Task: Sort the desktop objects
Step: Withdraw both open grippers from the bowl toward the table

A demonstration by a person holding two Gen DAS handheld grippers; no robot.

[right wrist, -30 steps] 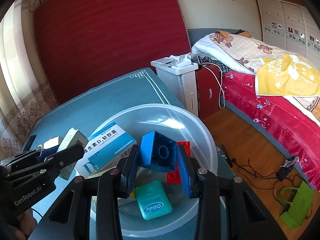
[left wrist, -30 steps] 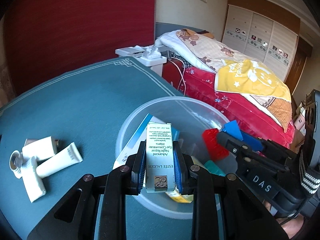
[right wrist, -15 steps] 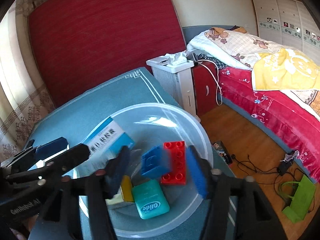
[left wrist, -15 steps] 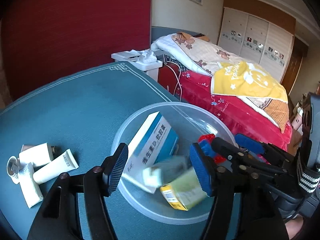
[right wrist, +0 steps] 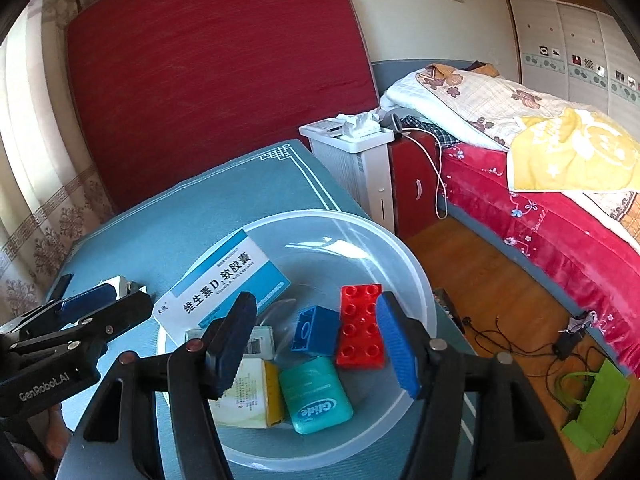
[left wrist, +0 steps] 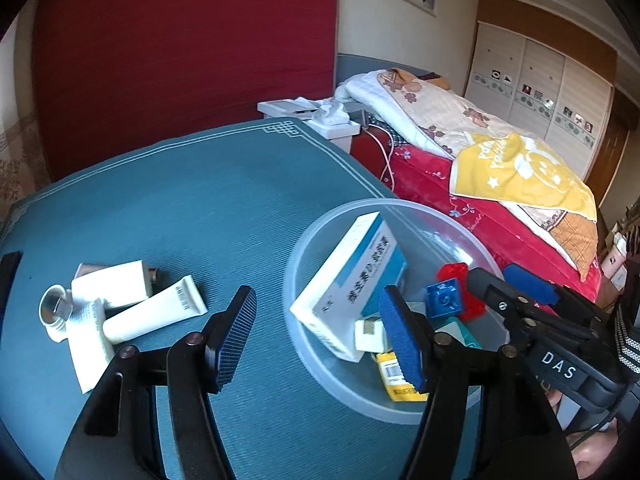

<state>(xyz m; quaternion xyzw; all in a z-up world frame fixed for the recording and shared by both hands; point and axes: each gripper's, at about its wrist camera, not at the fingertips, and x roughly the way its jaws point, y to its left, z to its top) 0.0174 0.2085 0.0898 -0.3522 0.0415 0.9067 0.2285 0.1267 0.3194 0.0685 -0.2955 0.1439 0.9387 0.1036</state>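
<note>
A bedroom with a deep red wall panel, a quilted bed and a teal-covered table [left wrist: 208, 200] sets the scene. At the table's left lie white cosmetic tubes [left wrist: 152, 314] beside a small round jar [left wrist: 54, 310], not yet sorted. Just right of them the left gripper [left wrist: 320, 332] hangs with its jaws spread and nothing between them: a second ago it pinched a slim carton printed "Estée Lauder Advanced Night Repair", and that carton has since dropped into the clear plastic bowl [right wrist: 404, 256], where only a pale end of it shows. Further right, the right gripper [right wrist: 316, 340] has likewise let go; its jaws have just been opening, and the blue brick [right wrist: 314, 330] it carried now rests in the bowl against the red brick [right wrist: 360, 332]. Both drops look finished, so the tubes seem the likely next pick. Readable writing: "D" and "Vitamin D" among Chinese characters on the blue-and-white box [right wrist: 228, 288], "Glide" on the teal floss case [right wrist: 316, 396], "GenRobot.AI" and "DAS" on the gripper bodies
</note>
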